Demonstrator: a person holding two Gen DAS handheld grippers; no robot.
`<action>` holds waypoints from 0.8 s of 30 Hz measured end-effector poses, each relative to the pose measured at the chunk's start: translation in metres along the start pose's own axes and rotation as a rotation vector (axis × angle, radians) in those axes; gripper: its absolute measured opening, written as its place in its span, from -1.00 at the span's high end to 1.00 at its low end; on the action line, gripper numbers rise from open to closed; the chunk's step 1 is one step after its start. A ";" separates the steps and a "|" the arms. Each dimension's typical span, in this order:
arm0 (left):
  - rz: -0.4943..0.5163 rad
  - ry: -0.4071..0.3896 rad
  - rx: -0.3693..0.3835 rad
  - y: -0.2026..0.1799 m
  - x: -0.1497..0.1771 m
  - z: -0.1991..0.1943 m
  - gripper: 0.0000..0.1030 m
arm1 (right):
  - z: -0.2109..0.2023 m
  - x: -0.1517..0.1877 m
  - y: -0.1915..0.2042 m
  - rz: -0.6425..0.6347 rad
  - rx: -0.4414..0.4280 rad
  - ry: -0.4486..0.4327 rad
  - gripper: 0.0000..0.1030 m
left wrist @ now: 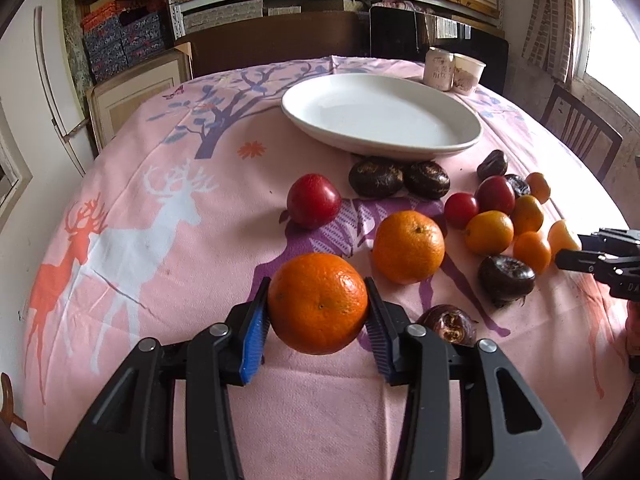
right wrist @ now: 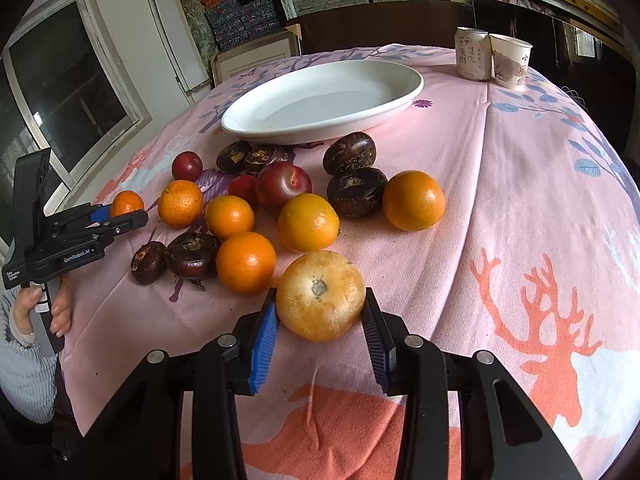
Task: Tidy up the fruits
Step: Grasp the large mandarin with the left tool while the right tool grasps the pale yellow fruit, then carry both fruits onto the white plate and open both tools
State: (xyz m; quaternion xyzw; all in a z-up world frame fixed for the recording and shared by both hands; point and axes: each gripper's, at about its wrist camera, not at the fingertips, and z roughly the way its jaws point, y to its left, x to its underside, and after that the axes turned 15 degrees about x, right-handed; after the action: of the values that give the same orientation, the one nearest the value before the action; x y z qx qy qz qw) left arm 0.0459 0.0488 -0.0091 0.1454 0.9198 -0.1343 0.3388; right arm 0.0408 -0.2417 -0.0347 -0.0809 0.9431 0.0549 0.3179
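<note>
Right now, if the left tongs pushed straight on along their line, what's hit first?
The left tongs are shut on an orange. Straight on, that orange would probably meet the second orange, just ahead and slightly right; depth is unclear, so it may slip past.

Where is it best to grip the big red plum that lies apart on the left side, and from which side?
Grip the red plum across its widest middle, pads on its left and right sides, coming from above and the near side. It is round, and the cloth is bare on both sides; the water chestnut lies behind it to the right.

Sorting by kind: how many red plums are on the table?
3 round red plums: a small one apart from the pile, another beside the largest mid-pile. None seems hidden.
</note>
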 end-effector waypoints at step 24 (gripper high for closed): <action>-0.029 0.002 0.102 -0.012 -0.130 0.098 0.15 | 0.070 -0.149 0.017 0.052 0.033 -0.082 0.17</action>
State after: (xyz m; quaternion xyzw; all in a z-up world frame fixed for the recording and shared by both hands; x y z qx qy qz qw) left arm 0.1931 -0.0195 0.0065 0.1491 0.9142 -0.1859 0.3278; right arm 0.1960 -0.1964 0.0011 -0.0489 0.9318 0.0510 0.3560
